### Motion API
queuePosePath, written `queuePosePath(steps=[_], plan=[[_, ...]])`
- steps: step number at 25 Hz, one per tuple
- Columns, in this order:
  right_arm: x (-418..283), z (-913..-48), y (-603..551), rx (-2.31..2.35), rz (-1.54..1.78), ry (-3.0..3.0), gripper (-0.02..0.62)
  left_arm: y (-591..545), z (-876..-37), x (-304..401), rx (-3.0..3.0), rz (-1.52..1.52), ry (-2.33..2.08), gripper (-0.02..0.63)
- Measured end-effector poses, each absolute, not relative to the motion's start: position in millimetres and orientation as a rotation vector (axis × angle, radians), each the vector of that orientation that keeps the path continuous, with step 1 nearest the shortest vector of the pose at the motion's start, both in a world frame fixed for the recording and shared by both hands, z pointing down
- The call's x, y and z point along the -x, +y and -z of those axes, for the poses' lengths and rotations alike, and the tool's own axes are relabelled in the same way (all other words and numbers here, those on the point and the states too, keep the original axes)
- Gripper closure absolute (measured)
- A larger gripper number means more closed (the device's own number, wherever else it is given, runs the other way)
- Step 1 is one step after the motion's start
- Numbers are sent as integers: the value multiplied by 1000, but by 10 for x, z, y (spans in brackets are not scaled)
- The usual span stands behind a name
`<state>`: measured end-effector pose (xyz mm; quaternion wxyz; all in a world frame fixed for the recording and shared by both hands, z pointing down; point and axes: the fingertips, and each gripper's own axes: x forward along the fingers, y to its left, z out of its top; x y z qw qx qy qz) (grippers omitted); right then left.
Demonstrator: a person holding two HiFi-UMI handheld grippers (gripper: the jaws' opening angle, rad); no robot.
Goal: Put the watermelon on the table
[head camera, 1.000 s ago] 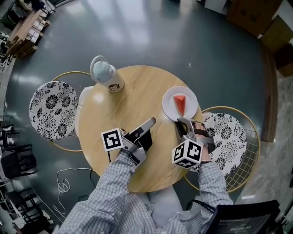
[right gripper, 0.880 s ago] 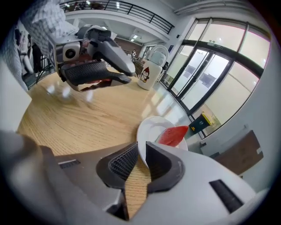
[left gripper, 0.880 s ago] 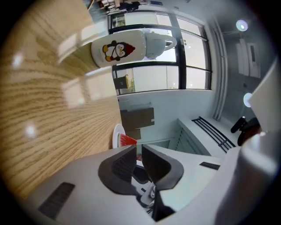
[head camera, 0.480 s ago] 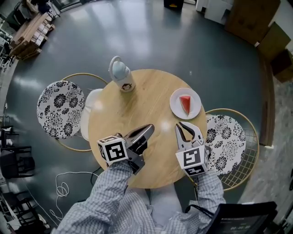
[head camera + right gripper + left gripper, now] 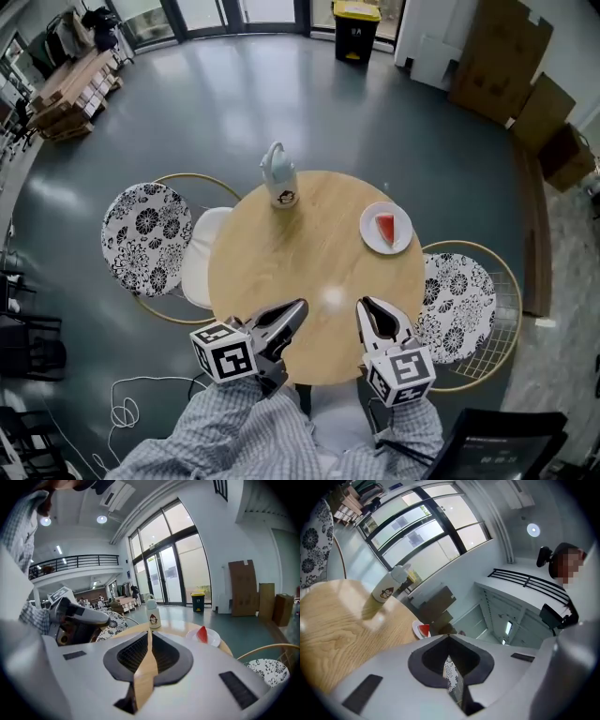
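A red watermelon slice (image 5: pixel 385 228) lies on a small white plate (image 5: pixel 371 236) at the right side of the round wooden table (image 5: pixel 309 262). Both grippers hover above the table's near edge, well back from the plate. My left gripper (image 5: pixel 298 307) is shut and empty, as is my right gripper (image 5: pixel 367 306). In the left gripper view the shut jaws of the gripper (image 5: pixel 449 637) point across the table, with the slice (image 5: pixel 424 630) far beyond them. The right gripper view shows the gripper (image 5: pixel 149 632) shut, and the slice (image 5: pixel 202 633) on its plate (image 5: pixel 212 640) ahead to the right.
A white bottle with a cartoon label (image 5: pixel 280 178) stands at the table's far edge. Chairs with floral cushions sit at the left (image 5: pixel 145 239) and right (image 5: pixel 459 305). A white seat (image 5: pixel 202 258) is tucked by the table's left. Cardboard boxes (image 5: pixel 497 56) stand far back.
Both grippers have pulled back from the middle of the table to its near edge and risen. The right gripper has left the plate's side. The head view has drawn away upward.
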<state>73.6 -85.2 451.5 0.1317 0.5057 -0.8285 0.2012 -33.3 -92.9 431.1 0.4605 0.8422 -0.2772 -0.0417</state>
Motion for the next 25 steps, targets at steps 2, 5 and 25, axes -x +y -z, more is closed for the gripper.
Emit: queuePosePath(steps=[2, 5, 25], plan=[[-669, -4406, -683, -1489, -600, -2415, 559, -744, -4209, 446, -2109, 94, -677, 598], [-606, -4260, -427, -1557, -652, -2421, 559, -478, -4103, 633, -2116, 123, -678, 598], [-54, -3875, 719, -1659, -728, -2552, 560, 576, -3852, 1034, -2283, 72, -594, 598]])
